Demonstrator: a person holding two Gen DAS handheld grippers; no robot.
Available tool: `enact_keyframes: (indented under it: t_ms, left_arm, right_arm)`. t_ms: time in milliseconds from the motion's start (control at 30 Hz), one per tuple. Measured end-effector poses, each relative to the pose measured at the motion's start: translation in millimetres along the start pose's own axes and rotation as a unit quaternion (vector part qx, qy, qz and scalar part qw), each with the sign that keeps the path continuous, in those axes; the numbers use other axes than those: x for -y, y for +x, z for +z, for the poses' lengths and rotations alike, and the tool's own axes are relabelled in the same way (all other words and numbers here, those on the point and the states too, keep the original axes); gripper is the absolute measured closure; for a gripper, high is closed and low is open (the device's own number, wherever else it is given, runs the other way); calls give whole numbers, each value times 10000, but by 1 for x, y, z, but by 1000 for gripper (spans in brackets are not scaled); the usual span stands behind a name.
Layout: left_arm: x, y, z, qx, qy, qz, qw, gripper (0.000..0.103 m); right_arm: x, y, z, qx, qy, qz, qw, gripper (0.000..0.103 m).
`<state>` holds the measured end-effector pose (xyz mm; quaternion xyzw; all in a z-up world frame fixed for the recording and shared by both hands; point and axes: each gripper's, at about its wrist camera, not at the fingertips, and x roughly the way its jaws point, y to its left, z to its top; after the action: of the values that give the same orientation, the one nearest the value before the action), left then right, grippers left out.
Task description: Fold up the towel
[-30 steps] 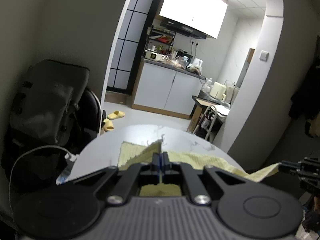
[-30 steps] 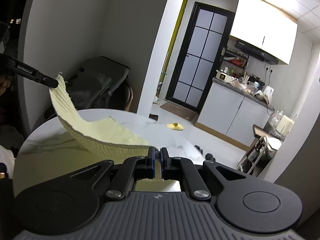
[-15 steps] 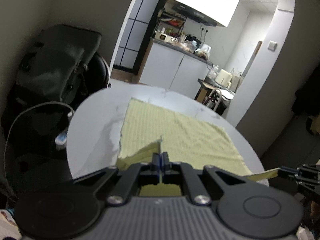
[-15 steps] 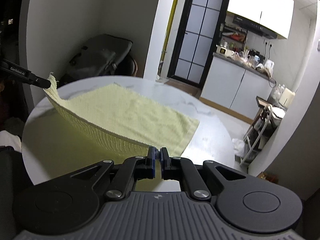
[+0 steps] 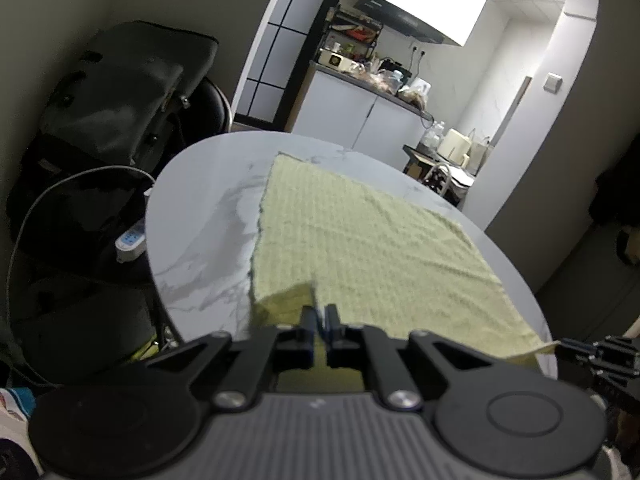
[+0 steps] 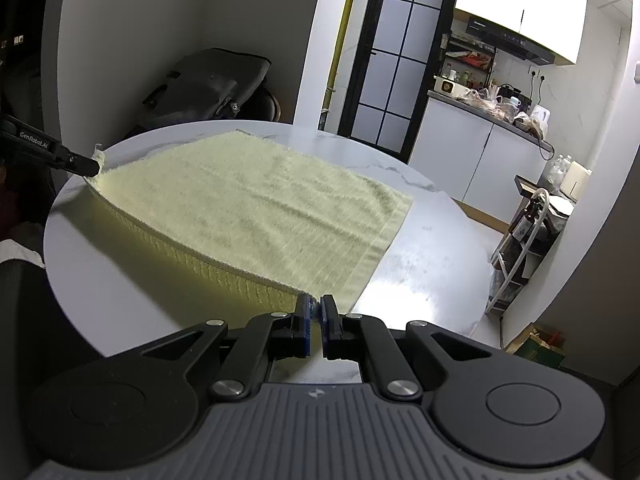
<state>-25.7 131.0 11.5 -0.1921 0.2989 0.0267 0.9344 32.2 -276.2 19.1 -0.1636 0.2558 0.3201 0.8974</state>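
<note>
A pale yellow towel (image 5: pixel 368 236) lies spread over a round white marble table (image 5: pixel 200 240). My left gripper (image 5: pixel 320 314) is shut on the towel's near left corner, held a little above the table. My right gripper (image 6: pixel 316 306) is shut on the near right corner of the towel (image 6: pixel 256 196), whose near edge sags between the two grippers. The left gripper also shows at the left of the right wrist view (image 6: pixel 86 166), and the right gripper at the right of the left wrist view (image 5: pixel 568 346).
A black chair with a dark bag (image 5: pixel 132 92) stands behind the table at the left. A white device with a cable (image 5: pixel 130 240) lies below the table's left edge. A kitchen counter (image 6: pixel 480 136) and a small rack (image 6: pixel 524 224) stand beyond the table.
Both grippers have come down and pulled back with the towel's corners. The towel, hanging raised a second ago, now lies spread flat over most of the table.
</note>
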Motion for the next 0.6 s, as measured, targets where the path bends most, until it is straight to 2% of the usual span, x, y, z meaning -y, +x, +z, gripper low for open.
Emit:
enact_keyframes:
  t_ms: [100, 167, 233, 300, 400, 533, 600]
  left_arm:
    - [1, -3, -17, 126, -369, 171, 9991, 72]
    - [5, -5, -24, 211, -370, 292, 9987, 63]
    - [11, -10, -25, 322, -305, 370, 9983, 36]
    - [15, -15, -24, 426, -248, 416, 9979, 26]
    - [22, -18, -21, 424, -85, 459, 9980, 24]
    - [26, -19, -24, 544, 71, 591, 9967, 23]
    - [26, -18, -25, 519, 120, 579, 9969, 22]
  right_arm:
    - [-1, 1, -5, 45, 96, 44, 9999, 96]
    - [-2, 0, -7, 57, 169, 28, 9998, 94]
    - [-1, -1, -9, 61, 315, 30, 9995, 91]
    - [-1, -2, -10, 78, 429, 114, 9990, 80]
    - [-3, -3, -12, 64, 508, 129, 9986, 66]
    - [-5, -10, -20, 120, 683, 69, 9976, 59]
    - [-5, -14, -26, 180, 813, 62, 9965, 51]
